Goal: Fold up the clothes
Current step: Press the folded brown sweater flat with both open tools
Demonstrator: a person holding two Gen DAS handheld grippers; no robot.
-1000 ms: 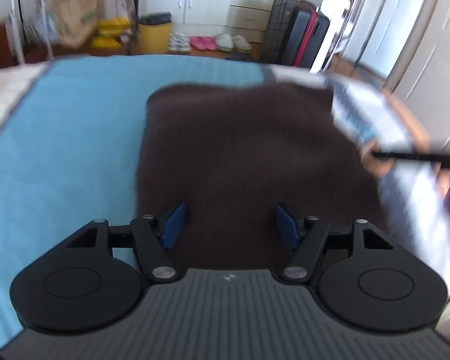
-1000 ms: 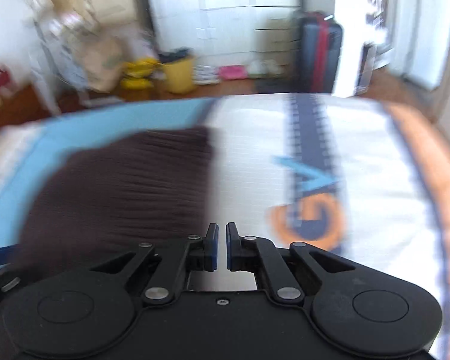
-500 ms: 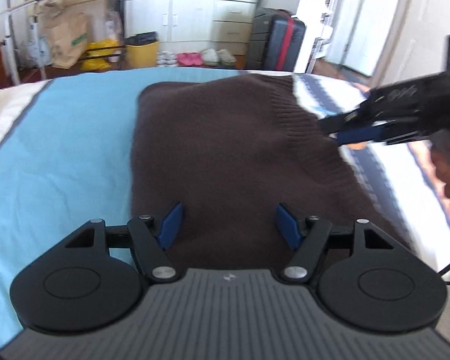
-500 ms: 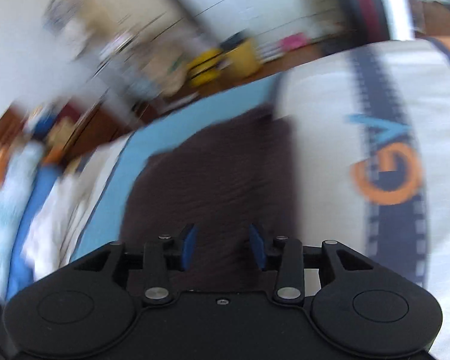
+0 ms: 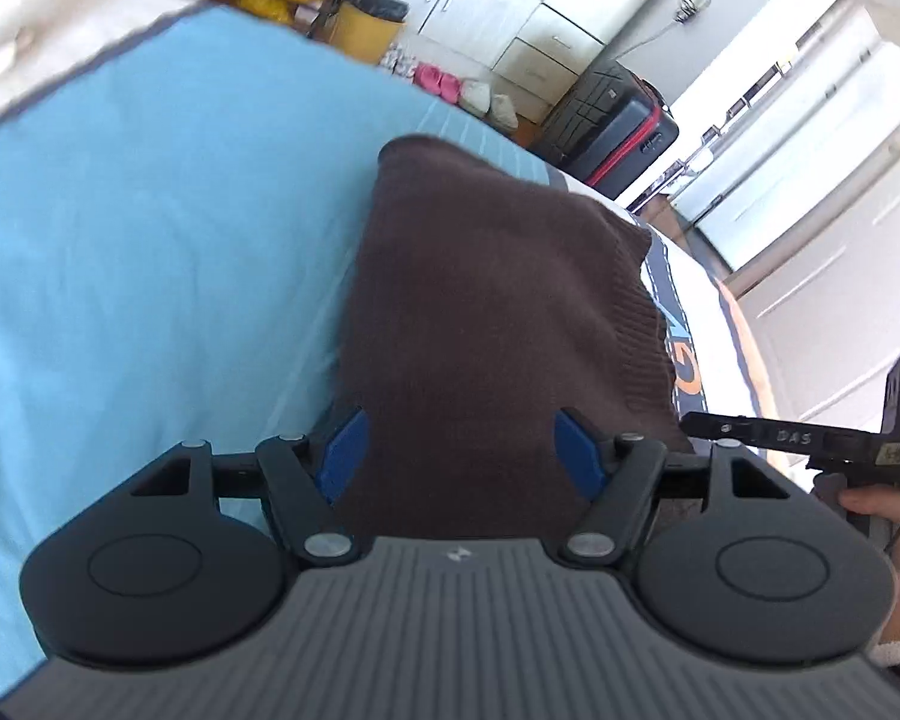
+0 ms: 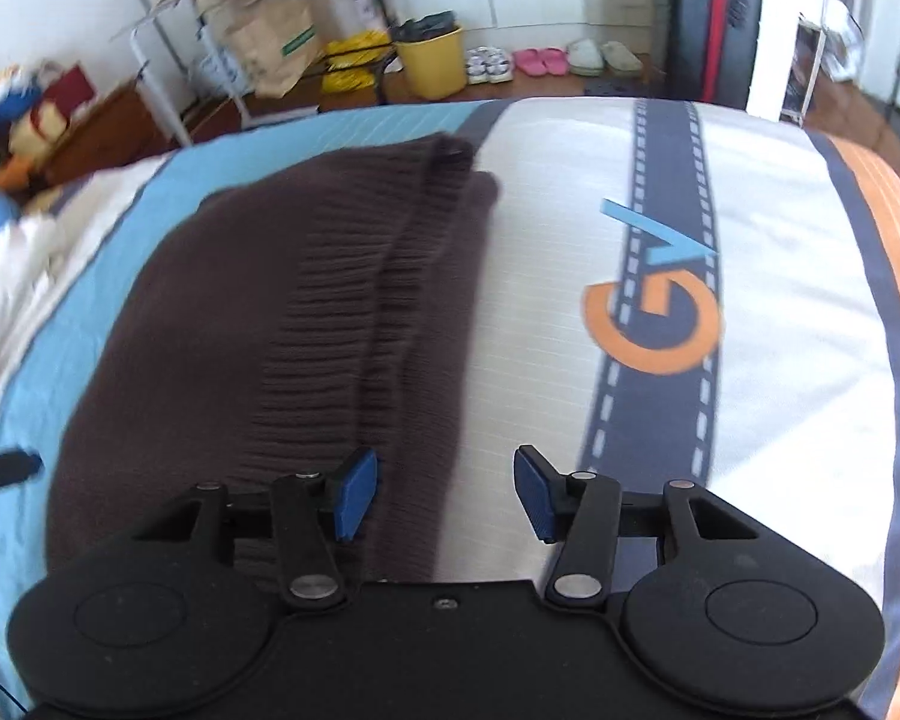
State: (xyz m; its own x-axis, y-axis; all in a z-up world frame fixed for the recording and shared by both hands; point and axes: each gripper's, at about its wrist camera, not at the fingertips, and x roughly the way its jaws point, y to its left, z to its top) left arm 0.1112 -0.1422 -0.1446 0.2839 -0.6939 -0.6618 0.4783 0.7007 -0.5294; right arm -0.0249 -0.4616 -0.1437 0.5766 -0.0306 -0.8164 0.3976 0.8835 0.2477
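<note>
A dark brown knitted sweater (image 6: 258, 324), soft and finely ribbed, lies folded into a long flat block on a bed. The bedspread (image 6: 780, 276) is smooth printed cotton: a light blue panel under and to the left of the sweater, a white panel to its right with a dark film-strip stripe, orange and blue letters, and an orange band at the far right edge.

The sweater's ribbed hem (image 6: 414, 276) runs along its right side in doubled layers, ending at a thick rolled corner at the far end.

The left gripper (image 5: 462, 450), black with blue pads, hovers over the near end of the sweater; its jaws stand well apart with brown knit visible between them, and the pads do not press on it. The right gripper (image 6: 447, 495) has its jaws opening, nothing clamped: the hem edge lies under the gap, the left pad over knit, the right pad over white bedspread. In the left wrist view the right gripper appears side-on at the right, held by a hand (image 5: 882, 516).

The bedspread is bare to the right of the sweater and on the blue panel to its left. Beyond the bed's far edge stand a yellow plastic bucket (image 6: 432, 63), slippers, a black suitcase with a red stripe (image 6: 714, 30) and white cupboards.
</note>
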